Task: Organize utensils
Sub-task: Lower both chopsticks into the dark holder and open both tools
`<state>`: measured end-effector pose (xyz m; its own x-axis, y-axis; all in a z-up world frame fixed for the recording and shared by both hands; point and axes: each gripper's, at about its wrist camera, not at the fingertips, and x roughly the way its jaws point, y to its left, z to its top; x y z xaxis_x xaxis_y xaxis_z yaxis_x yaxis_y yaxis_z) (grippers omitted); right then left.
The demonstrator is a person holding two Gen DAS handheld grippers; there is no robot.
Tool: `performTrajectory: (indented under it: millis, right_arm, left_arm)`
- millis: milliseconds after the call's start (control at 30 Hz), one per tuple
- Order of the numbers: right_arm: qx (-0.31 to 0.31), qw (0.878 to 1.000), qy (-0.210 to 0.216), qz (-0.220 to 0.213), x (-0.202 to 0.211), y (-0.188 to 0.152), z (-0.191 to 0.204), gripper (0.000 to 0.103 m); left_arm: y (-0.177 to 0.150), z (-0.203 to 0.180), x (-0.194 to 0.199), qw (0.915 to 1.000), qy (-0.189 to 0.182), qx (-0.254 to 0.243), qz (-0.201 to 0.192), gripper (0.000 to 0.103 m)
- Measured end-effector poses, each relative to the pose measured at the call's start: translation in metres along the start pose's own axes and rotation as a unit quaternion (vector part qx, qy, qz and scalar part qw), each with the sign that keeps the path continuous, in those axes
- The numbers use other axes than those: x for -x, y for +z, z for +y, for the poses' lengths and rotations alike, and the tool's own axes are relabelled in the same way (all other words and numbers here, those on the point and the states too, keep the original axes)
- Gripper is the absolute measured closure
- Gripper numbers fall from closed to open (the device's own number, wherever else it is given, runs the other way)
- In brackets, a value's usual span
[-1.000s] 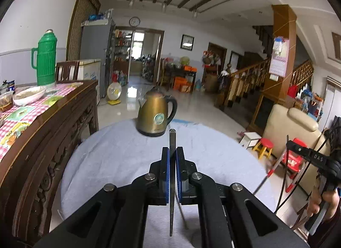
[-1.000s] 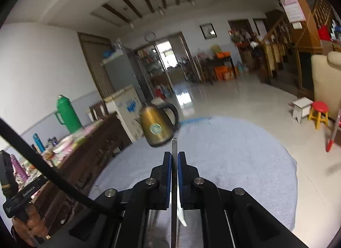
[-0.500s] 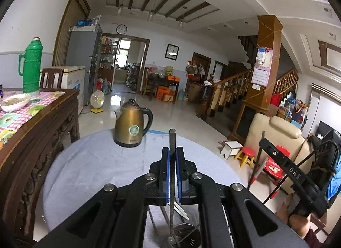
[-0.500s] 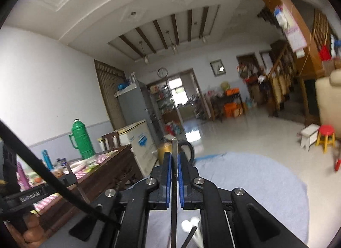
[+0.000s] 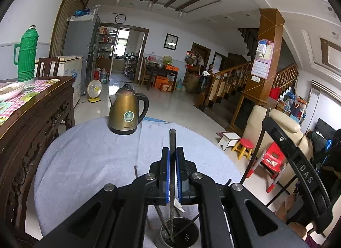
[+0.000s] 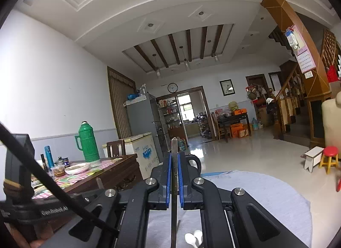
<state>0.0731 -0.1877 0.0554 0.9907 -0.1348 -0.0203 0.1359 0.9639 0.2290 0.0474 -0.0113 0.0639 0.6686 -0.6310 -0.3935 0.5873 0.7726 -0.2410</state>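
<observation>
My left gripper (image 5: 172, 152) is shut on a thin dark metal utensil handle (image 5: 172, 139) held upright; its lower end reaches into a round metal utensil holder (image 5: 179, 234) on the grey tablecloth (image 5: 89, 158), where other dark utensils lean. My right gripper (image 6: 174, 157) is shut on a similar thin metal utensil (image 6: 174, 147), also upright. Two white spoons (image 6: 192, 237) lie on the cloth below it. The right gripper shows at the right edge of the left wrist view (image 5: 298, 162).
A brass kettle (image 5: 126, 112) stands at the far side of the round table. A dark wooden side table (image 5: 32, 107) with a green thermos (image 5: 26, 53) and dishes is on the left. A beige sofa (image 5: 283, 128) and red stools are to the right.
Both grippers have tilted and shifted while keeping hold of their utensils. The utensil holder has come fully into the left wrist view. The right wrist view has tilted up toward the ceiling.
</observation>
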Motion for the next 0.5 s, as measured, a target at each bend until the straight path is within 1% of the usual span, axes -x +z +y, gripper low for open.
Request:
performTrajectory:
  millis: [233, 367, 500]
  right_arm:
    - [0.001, 1.0, 0.001, 0.014, -0.006, -0.021, 0.007, 0.097]
    - [0.016, 0.999, -0.002, 0.034, -0.01, -0.038, 0.01, 0.097]
    - [0.018, 0.998, -0.002, 0.058, -0.008, -0.048, 0.001, 0.097]
  left_arm:
    - [-0.01, 0.003, -0.002, 0.9999, 0.001, 0.009, 0.011, 0.097]
    - [-0.015, 0.004, -0.002, 0.9998, 0.003, 0.011, 0.019, 0.097]
    - [-0.02, 0.005, -0.002, 0.9996, 0.002, 0.008, 0.029, 0.097]
